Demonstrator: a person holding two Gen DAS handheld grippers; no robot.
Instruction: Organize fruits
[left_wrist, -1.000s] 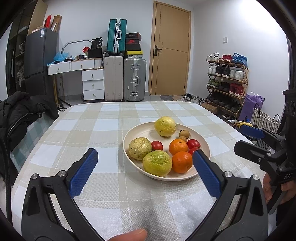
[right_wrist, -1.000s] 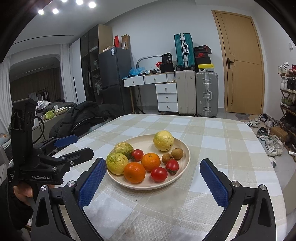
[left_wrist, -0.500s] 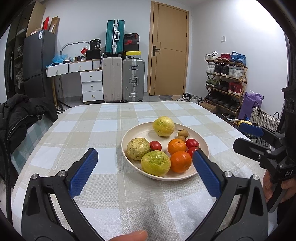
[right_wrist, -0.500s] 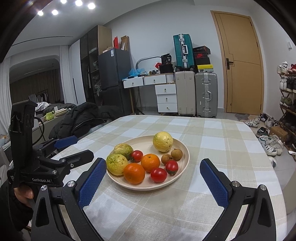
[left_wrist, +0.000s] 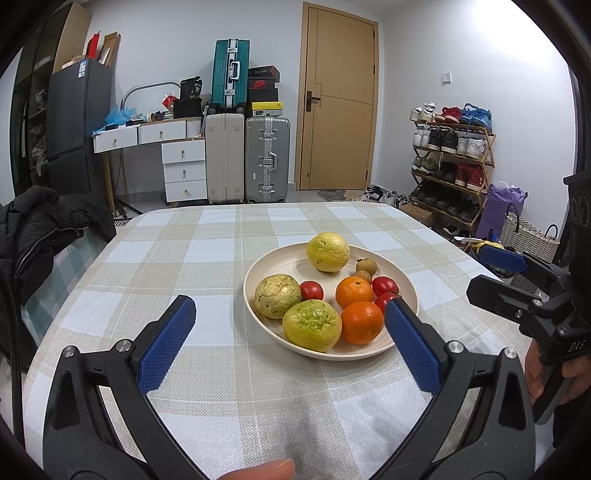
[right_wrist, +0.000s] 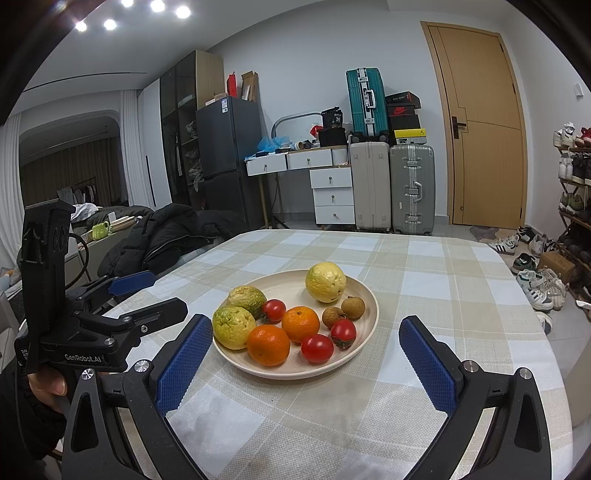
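Observation:
A cream plate (left_wrist: 258, 273) (right_wrist: 365, 295) sits mid-table holding three green-yellow guavas (left_wrist: 312, 325) (right_wrist: 232, 326), two oranges (left_wrist: 362, 322) (right_wrist: 268, 344), three small red tomatoes (left_wrist: 311, 290) (right_wrist: 317, 348) and two brown longans (left_wrist: 366, 266) (right_wrist: 352, 307). My left gripper (left_wrist: 290, 314) is open and empty, hovering before the plate's near side. My right gripper (right_wrist: 303, 332) is open and empty, also short of the plate. Each gripper shows in the other's view: the right one (left_wrist: 495, 273), the left one (right_wrist: 147, 295).
The table wears a beige and white checked cloth (left_wrist: 207, 254). A black jacket (left_wrist: 40, 229) hangs on a chair at the left edge. Suitcases (left_wrist: 243, 162), drawers, a door and a shoe rack (left_wrist: 450, 155) stand behind the table.
Both grippers have shifted only slightly; the plate sits a touch lower and more central in both views. Both stay open and empty.

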